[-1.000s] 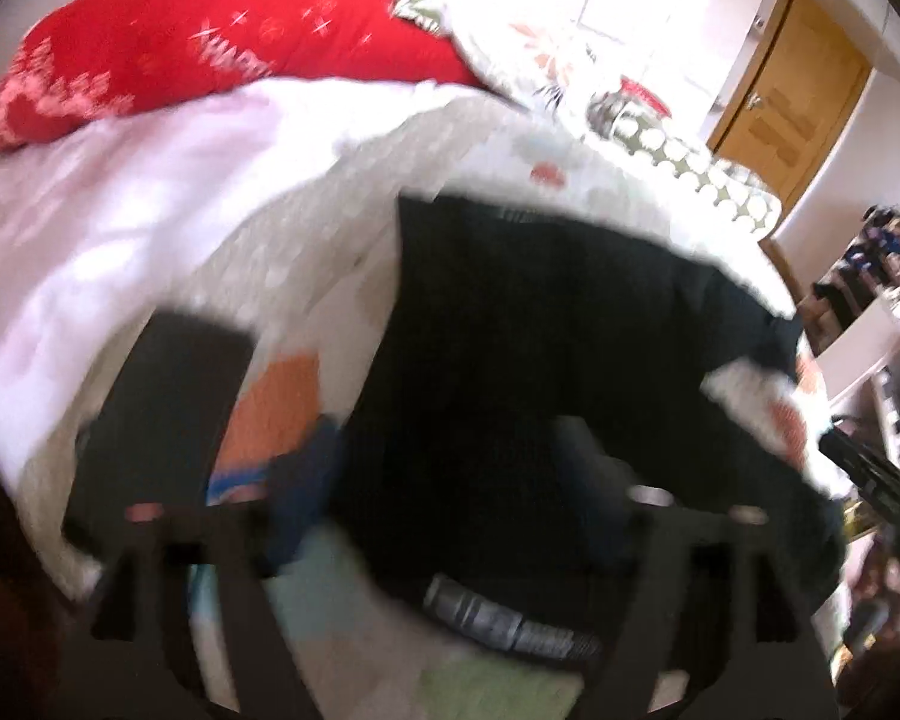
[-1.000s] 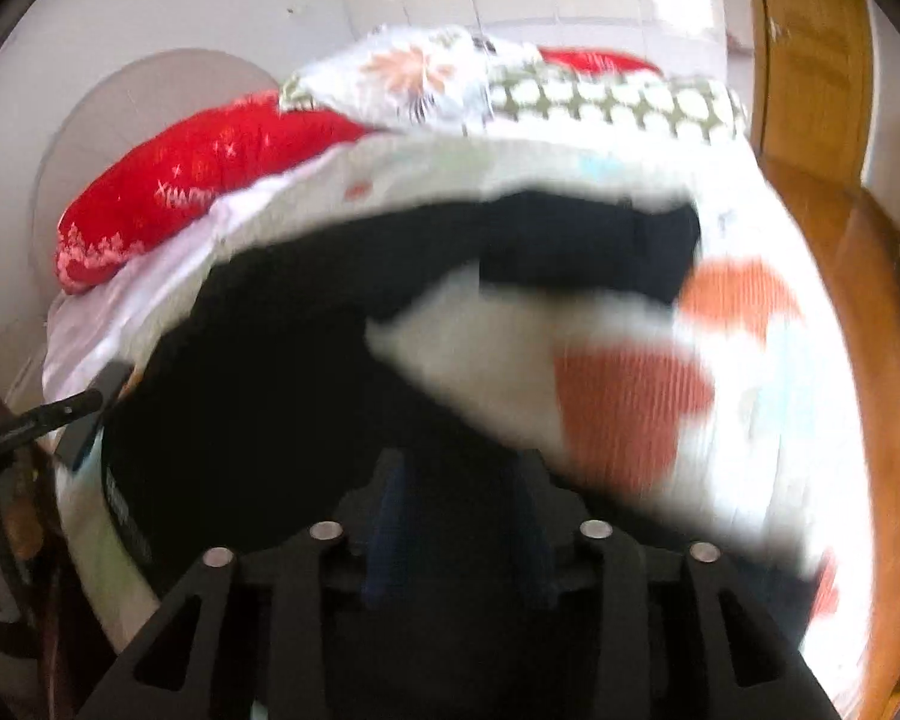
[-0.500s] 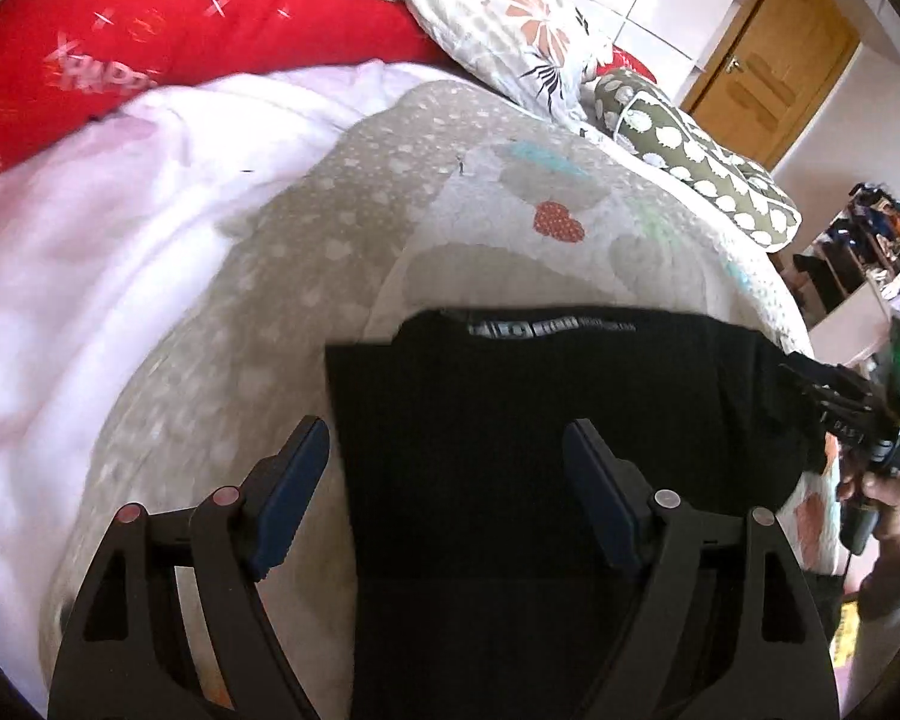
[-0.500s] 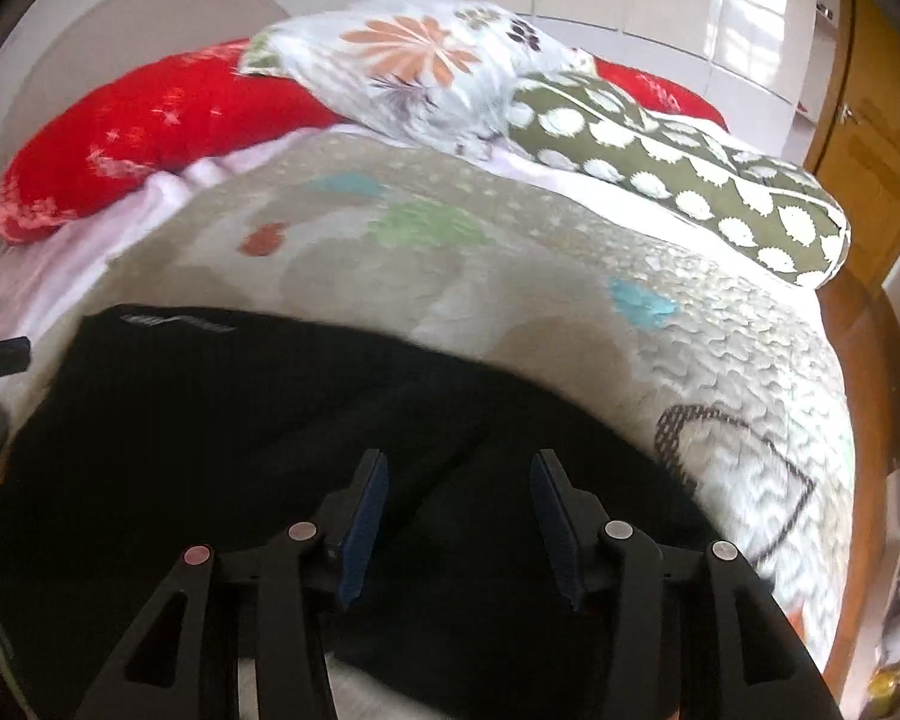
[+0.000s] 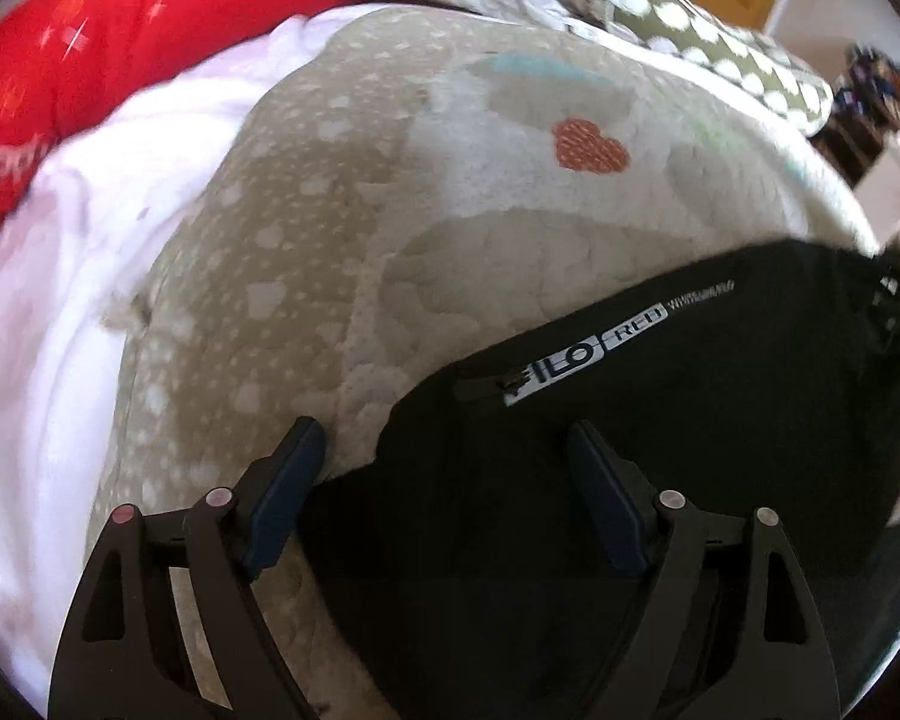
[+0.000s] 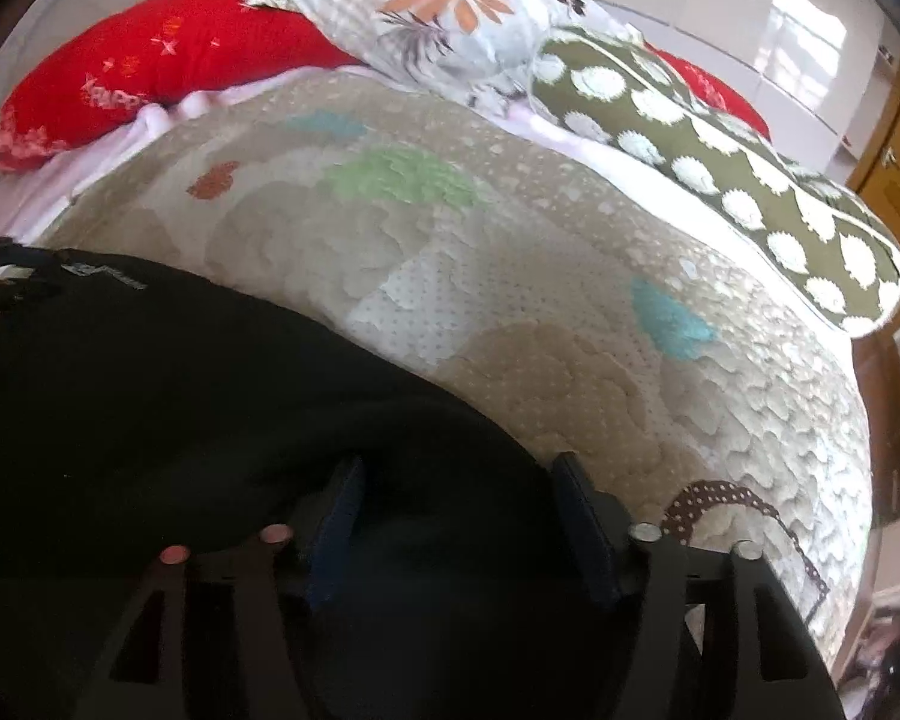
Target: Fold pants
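Currently the black pants (image 5: 660, 438) lie folded on the quilt (image 5: 306, 276) of the bed, at its near edge. Their printed waistband (image 5: 606, 339) forms the far edge of the bundle and runs left to right, rising toward the right in the left wrist view; the long axis of the folded bundle follows this same left-right line.

Left tongs (image 5: 444, 474): jaws stand wide apart. The left pad is over bare quilt just beside the left edge of the pants, and the right pad is over the black fabric. No fabric is clamped between them.

Right tongs (image 6: 456, 504): jaws are closing, with black fabric lying between and beneath the pads; whether the pads press on it cannot be determined. The right pad sits at the right edge of the pants.

At the far end of the bed rest a red pillow (image 6: 162, 60), a flowered pillow (image 6: 438, 6) and a green spotted pillow (image 6: 720, 150).
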A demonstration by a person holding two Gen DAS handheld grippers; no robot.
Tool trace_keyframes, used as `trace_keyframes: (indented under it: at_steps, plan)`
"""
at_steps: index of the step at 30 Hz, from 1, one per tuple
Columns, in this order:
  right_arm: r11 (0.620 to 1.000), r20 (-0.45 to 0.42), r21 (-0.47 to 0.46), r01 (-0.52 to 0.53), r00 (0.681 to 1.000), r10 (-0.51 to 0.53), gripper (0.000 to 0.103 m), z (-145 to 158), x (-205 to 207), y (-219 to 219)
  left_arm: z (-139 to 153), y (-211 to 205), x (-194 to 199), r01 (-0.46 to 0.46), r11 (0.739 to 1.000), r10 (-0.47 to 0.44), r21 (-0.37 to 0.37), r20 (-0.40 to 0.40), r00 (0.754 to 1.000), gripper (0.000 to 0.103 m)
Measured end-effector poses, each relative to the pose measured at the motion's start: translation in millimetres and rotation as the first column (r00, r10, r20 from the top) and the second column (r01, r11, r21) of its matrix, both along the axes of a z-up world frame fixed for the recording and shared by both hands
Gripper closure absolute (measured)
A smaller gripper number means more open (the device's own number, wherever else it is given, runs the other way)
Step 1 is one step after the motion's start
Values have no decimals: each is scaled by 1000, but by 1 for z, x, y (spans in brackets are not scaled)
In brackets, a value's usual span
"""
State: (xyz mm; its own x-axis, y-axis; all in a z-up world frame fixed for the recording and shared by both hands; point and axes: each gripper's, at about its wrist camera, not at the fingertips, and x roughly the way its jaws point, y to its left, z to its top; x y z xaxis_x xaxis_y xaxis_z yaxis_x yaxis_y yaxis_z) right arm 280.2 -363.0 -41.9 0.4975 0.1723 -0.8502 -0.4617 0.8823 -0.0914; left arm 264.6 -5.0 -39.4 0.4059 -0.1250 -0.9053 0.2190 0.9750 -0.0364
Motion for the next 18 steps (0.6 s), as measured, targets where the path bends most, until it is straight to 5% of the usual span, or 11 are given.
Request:
trace_keyframes:
  at_steps: [2, 3, 5, 6, 9, 13, 18]
  plan:
    - [1000, 39, -24, -13, 999, 14, 84, 0, -6, 5, -1, -4, 1, 6, 1000, -7, 16, 10, 1000, 23]
    - [998, 71, -57, -11, 997, 15, 95, 1, -10, 8, 0, -4, 2, 0, 1000, 0, 9, 14, 1000, 35]
    - [997, 121, -73, -3, 993, 12, 97, 6, -18, 12, 8, -7, -5, 15, 999, -14, -32, 33, 999, 70]
    - [998, 158, -69, 0, 987, 10, 98, 13, -26, 12, 12, -8, -9, 4, 1000, -3, -16, 57, 998, 78]
    - [999, 243, -49, 17, 970, -5, 98, 38, -49, 10, 24, -9, -23, -17, 999, 20, -33, 92, 996, 88]
    - [1000, 322, -13, 2, 947, 2, 98, 78, -99, 6, 58, -11, -59, -30, 993, 50, -110, 179, 983, 89]
    - [1000, 405, 12, -24, 914, 17, 98, 122, -196, -5, 111, -14, -150, 9, 984, 51, -175, 336, 941, 89]
